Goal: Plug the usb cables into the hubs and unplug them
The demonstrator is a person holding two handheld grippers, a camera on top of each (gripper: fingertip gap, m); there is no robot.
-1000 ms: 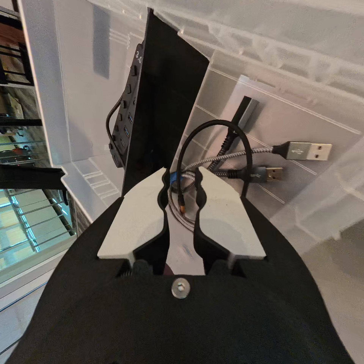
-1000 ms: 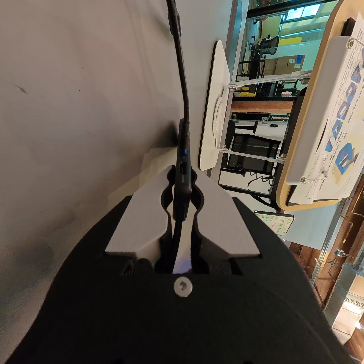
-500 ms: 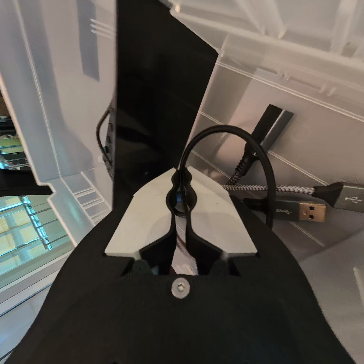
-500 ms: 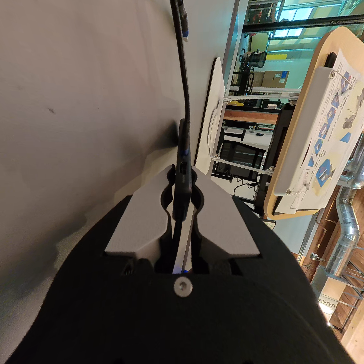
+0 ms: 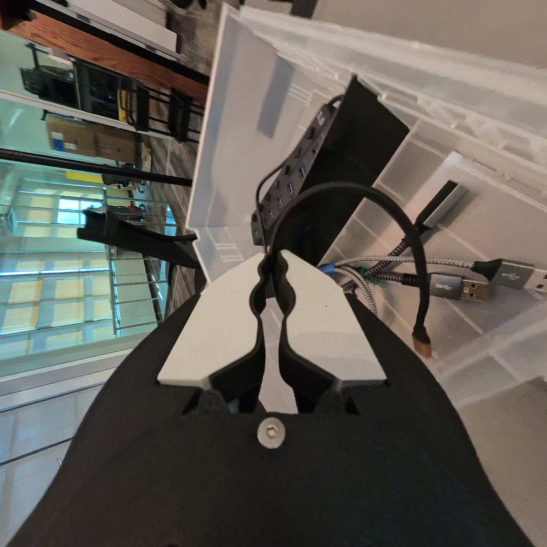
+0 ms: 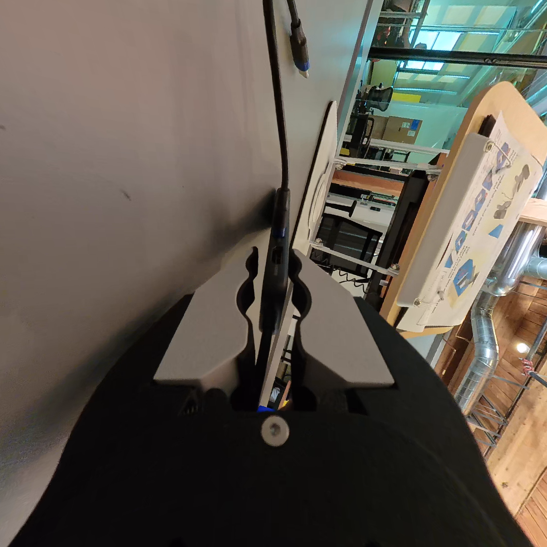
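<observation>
The left hand-held gripper (image 5: 272,260) pinches a black cable (image 5: 349,191) over the clear bin (image 5: 444,88). The right hand-held gripper (image 6: 275,257) stands apart around a small hub (image 6: 275,281) on the counter (image 6: 118,118); its bottom is hidden.

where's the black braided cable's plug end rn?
Left wrist view, right side: the copper-tipped plug hangs over the clear bin, just below the two grey USB-A plugs.

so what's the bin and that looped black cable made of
Bin: translucent, slightly frosted rigid plastic by the look; the ribs and the table show through its walls. Looped black cable: matte woven fabric sheath, apparently, with a fine braid texture and a copper-coloured metal tip.
</observation>
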